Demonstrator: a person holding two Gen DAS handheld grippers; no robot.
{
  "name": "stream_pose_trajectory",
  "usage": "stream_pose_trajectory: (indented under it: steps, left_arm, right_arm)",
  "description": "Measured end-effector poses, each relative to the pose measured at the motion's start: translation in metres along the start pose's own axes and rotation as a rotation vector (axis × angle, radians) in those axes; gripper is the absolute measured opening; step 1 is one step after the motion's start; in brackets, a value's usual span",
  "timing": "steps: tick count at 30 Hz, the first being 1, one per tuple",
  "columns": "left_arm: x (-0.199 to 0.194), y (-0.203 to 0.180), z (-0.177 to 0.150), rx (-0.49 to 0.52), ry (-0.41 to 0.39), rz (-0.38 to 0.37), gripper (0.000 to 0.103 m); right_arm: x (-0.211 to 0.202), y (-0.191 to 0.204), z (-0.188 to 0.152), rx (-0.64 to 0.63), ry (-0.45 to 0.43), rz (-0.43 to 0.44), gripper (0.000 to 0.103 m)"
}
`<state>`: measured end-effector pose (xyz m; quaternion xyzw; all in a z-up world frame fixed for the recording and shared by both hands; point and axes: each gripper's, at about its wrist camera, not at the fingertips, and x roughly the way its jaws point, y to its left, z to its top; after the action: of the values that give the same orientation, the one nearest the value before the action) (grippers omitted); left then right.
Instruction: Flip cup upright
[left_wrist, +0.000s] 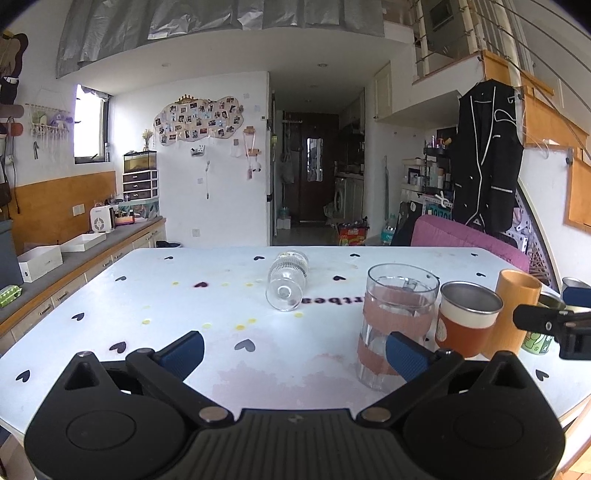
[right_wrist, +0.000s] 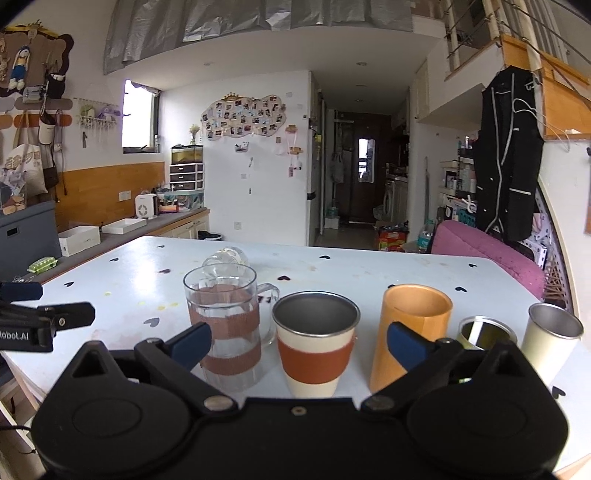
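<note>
Flipping hasn't begun: my left gripper (left_wrist: 295, 350) and right gripper (right_wrist: 299, 341) hold fingers spread and empty, while the cup (left_wrist: 288, 282) lies sideways mid-surface, beyond the upright row.

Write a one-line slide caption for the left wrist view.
Open left gripper faces a clear cup lying on its side beyond upright cups.

Soft daylight, blown-out window (left_wrist: 90, 123), fisheye-bent edges, sharp focus
</note>
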<state>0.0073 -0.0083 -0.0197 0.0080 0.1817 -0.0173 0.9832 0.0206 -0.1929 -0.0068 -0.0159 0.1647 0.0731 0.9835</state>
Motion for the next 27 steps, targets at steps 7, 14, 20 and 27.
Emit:
stream_pose_trajectory:
  steps: [7,14,20,27]
  left_arm:
    - [-0.0009,-0.0014,-0.0011,0.0,0.003,0.003,0.103]
    - [-0.0016,-0.0015,-0.002,0.0,0.003,0.005,0.103]
    - [-0.0016,-0.0017,-0.0021,0.0,0.004,0.005,0.103]
    - [-0.0015,-0.0014,-0.0015,0.0,0.004,0.005,0.103]
  right_arm:
    - [0.0008,-0.0026,0.0,0.014,-0.004,-0.013,0.103]
    - [0.001,-0.0029,-0.0039,0.007,0.003,-0.016,0.103]
    - [0.0012,-0.0027,-0.0046,0.005,0.004,-0.016,0.103]
    - [0.0018,-0.0029,-0.0055,0.003,0.002,-0.019,0.103]
